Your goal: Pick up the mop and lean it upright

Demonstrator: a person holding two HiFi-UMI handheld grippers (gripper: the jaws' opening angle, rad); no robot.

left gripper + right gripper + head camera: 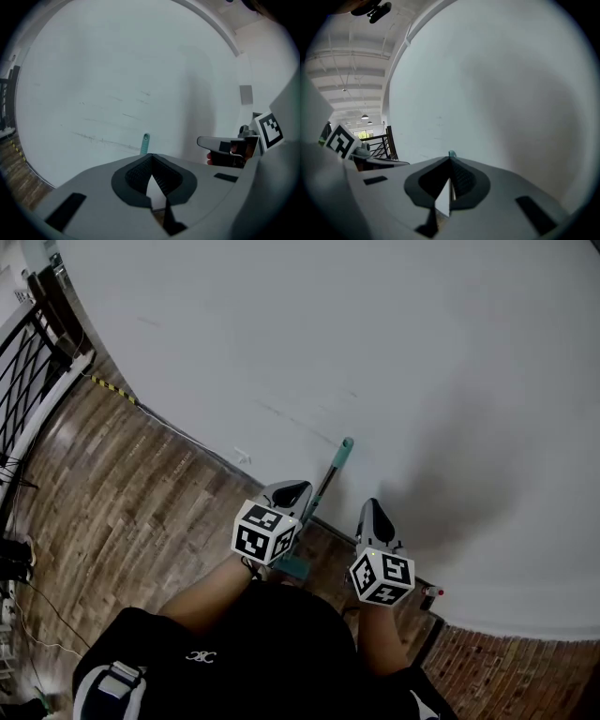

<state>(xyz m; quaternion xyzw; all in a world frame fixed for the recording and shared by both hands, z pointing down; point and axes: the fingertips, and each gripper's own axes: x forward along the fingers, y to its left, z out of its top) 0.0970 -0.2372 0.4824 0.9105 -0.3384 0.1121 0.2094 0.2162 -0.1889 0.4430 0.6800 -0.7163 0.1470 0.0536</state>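
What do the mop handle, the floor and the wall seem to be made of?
The mop handle: dark slim shaft, metal or plastic, unclear; its teal end cap looks like moulded plastic. The floor: wood or wood-look planks, by the brown grain and staggered joints, with slight sheen. The wall: white painted surface, matte, faintly scuffed.

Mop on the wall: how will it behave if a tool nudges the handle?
Probably stiff: the mop handle runs straight to its teal tip. Likely tippy: it is thin and only leans on the smooth wall, so a sideways push could slide it over. Its head may skid on the wood floor.
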